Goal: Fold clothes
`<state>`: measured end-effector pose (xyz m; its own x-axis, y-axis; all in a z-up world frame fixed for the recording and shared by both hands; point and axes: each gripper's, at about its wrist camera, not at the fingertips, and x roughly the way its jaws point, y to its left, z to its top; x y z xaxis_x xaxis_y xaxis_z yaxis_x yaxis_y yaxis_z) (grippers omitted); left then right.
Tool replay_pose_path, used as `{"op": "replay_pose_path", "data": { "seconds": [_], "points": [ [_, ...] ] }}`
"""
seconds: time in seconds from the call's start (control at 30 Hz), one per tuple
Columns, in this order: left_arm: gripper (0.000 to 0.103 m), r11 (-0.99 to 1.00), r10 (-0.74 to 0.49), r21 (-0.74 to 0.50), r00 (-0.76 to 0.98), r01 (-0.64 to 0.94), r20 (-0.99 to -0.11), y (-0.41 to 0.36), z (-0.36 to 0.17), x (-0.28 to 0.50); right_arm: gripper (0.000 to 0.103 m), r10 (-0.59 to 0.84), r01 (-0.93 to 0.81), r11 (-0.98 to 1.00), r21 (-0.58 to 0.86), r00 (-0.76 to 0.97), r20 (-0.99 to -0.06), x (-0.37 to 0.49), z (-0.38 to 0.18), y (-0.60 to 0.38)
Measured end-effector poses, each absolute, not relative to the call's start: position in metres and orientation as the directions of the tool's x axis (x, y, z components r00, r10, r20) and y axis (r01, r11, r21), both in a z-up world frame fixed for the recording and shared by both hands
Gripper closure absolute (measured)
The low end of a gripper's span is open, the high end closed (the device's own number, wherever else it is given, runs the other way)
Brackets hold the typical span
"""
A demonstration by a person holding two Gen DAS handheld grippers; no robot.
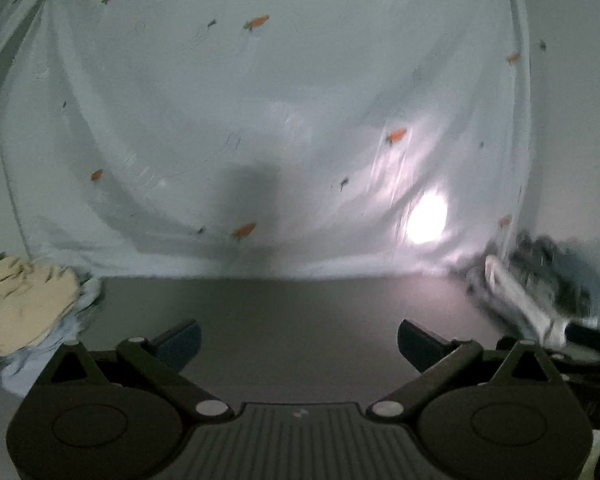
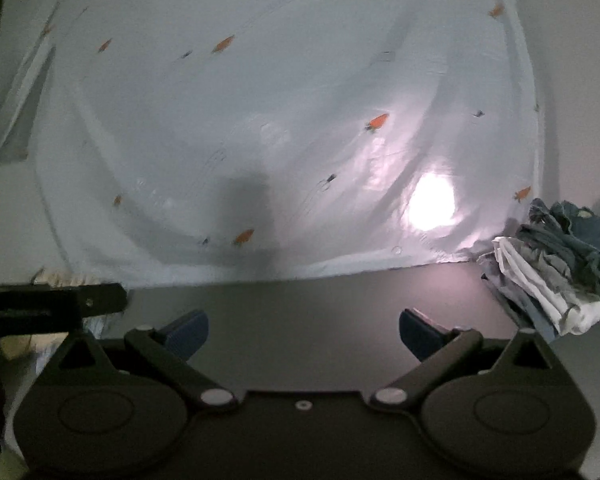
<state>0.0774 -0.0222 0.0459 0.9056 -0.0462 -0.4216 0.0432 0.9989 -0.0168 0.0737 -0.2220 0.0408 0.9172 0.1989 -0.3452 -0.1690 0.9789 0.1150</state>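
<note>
A thin, pale blue sheet (image 1: pixel 284 120) printed with small orange carrots hangs as a wrinkled backdrop behind a smooth dark table (image 1: pixel 292 312), a bright glare spot low on its right. The left gripper (image 1: pixel 299 340) and right gripper (image 2: pixel 304 330) both hover over the bare tabletop with their blue ribbed pads spread wide, gripping nothing. A crumpled heap of grey, white and blue clothes (image 2: pixel 556 268) lies at the table's right, and a cream garment (image 1: pixel 24 304) over light blue cloth sits bunched at the left.
</note>
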Motion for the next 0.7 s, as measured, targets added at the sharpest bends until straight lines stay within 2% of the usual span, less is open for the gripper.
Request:
{"op": "replay_pose_path", "data": {
  "seconds": [0.2, 0.33, 0.47, 0.7],
  "points": [
    [0.000, 0.999, -0.037, 0.016, 0.870, 0.052, -0.492, 0.016, 0.028, 0.029, 0.000, 0.166, -0.146, 0.986, 0.081, 0.875, -0.454, 0.027, 0.030, -0.177],
    [0.000, 0.998, -0.065, -0.023, 0.848, 0.063, -0.525, 0.037, 0.021, 0.007, 0.000, 0.143, -0.124, 0.990, 0.072, 0.848, -0.510, 0.004, 0.025, -0.159],
    [0.000, 0.996, -0.084, -0.043, 0.841, 0.072, -0.535, 0.048, 0.017, -0.009, 0.000, 0.112, -0.124, 0.992, 0.010, 0.853, -0.509, -0.010, 0.027, -0.145],
    [0.000, 0.996, -0.090, -0.035, 0.848, 0.084, -0.522, 0.055, 0.014, -0.021, 0.000, 0.100, -0.115, 0.993, 0.002, 0.852, -0.515, -0.023, 0.022, -0.139]
  ]
}}
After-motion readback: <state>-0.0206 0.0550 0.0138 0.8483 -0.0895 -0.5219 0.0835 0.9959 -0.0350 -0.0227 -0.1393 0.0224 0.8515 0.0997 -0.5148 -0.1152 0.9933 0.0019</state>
